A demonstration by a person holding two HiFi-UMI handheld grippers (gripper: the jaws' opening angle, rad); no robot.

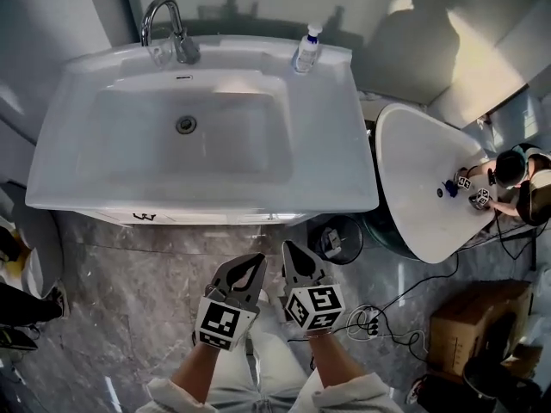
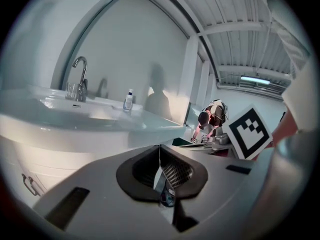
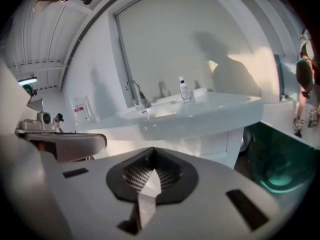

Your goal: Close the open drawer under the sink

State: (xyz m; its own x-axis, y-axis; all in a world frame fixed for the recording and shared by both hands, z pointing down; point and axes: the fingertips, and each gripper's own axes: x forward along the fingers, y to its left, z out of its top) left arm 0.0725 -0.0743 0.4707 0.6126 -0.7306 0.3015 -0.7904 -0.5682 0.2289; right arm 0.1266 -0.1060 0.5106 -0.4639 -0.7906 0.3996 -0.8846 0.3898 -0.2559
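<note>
As both face the sink (image 1: 103, 157), left claw (image 1: 252, 262) and right claw (image 1: 290, 249) sit closed (empty)

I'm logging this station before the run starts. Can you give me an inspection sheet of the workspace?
Surface: white sink, nothing in the basin.
Job's things: drawer front shows just below the sink's front edge; how far open cannot be told.
Clutter: bottle and glass on the rim beside the faucet.
Grippers: left gripper and right gripper shut, empty, short of the drawer.
Cables: tangle of cables on the floor at right.
Surroundings: dark bin, cardboard box, another person at a white table.
</note>
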